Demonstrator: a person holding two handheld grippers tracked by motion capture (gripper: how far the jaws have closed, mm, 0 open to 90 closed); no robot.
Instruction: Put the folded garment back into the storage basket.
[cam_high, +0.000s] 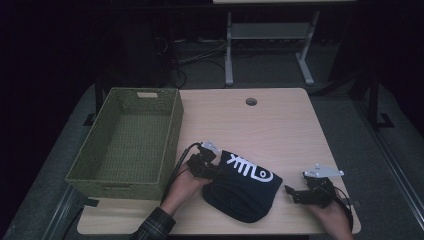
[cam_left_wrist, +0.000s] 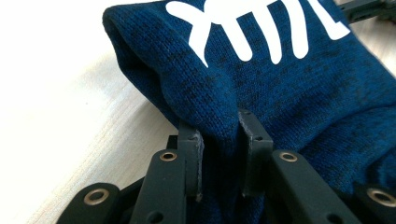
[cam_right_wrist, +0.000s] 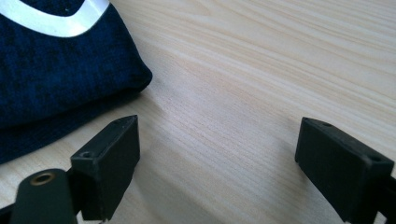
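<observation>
A folded dark blue knit garment (cam_high: 243, 187) with white lettering lies on the wooden table (cam_high: 270, 125) near its front edge. My left gripper (cam_high: 212, 172) is at the garment's left edge. In the left gripper view its jaws pinch a fold of the blue knit (cam_left_wrist: 219, 116), and both pads press on the cloth. My right gripper (cam_high: 290, 192) rests on the table just right of the garment. Its jaws stand wide apart over bare wood, with the garment's corner (cam_right_wrist: 56, 79) beside its left fingertip (cam_right_wrist: 112, 163).
A green woven basket (cam_high: 131, 142), with nothing in it, stands on the table's left side, close to my left hand. A round cable hole (cam_high: 251, 101) sits near the table's far edge. A white desk frame (cam_high: 270, 35) stands on the floor behind.
</observation>
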